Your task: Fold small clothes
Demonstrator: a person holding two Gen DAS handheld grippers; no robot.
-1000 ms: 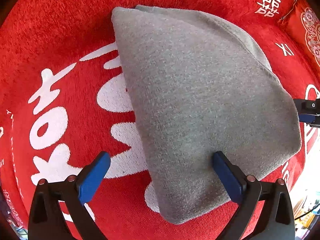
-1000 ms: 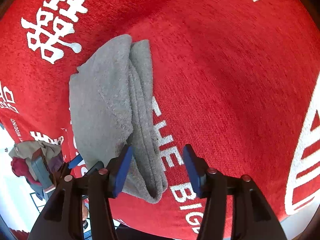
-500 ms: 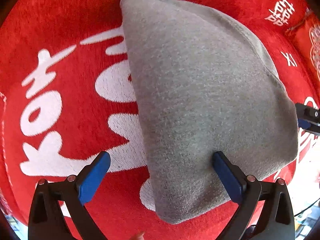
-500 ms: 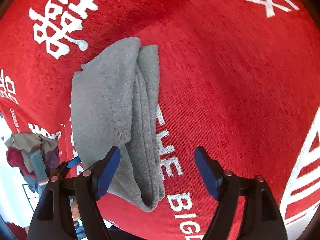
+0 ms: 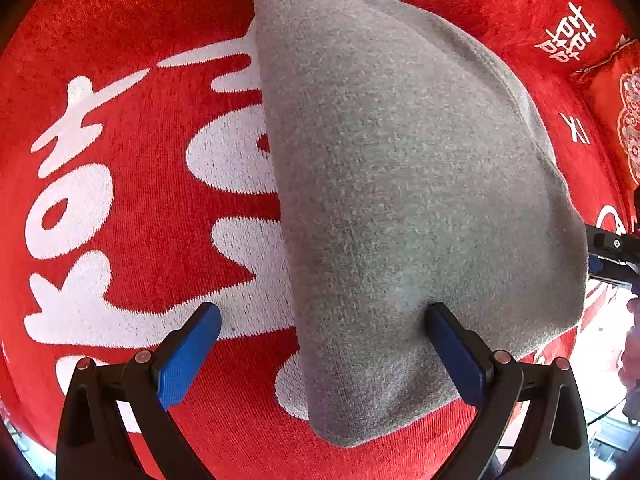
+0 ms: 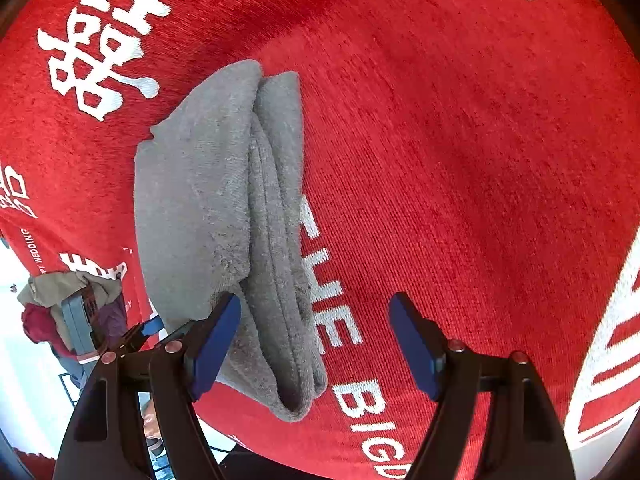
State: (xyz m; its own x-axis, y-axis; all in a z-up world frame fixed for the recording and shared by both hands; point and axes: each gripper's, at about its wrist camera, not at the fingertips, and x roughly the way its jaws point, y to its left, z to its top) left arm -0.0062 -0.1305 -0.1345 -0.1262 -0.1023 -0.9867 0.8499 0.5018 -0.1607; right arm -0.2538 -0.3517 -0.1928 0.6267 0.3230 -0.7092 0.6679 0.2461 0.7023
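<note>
A grey folded cloth (image 5: 400, 184) lies on the red table cover. My left gripper (image 5: 320, 344) points down at it and is open. Its right fingertip (image 5: 448, 340) rests on top of the cloth near the front end, and its left fingertip (image 5: 192, 344) hovers over the red cover. In the right wrist view the cloth (image 6: 224, 208) shows its stacked folded edges. My right gripper (image 6: 316, 340) is open around the cloth's near corner, which lies close to the left fingertip (image 6: 216, 340); neither pad presses on it. The right gripper's tip (image 5: 612, 256) shows at the cloth's right side.
The red cover (image 6: 460, 140) bears large white characters and letters. A red embroidered cushion (image 5: 616, 112) sits at the far right. The table's edge runs along the lower left of the right wrist view, with a heap of coloured fabric (image 6: 60, 300) beyond it.
My right gripper's jaws have spread wider around the cloth's near corner. My left gripper has shifted a little across the cloth, which now looks larger in its view.
</note>
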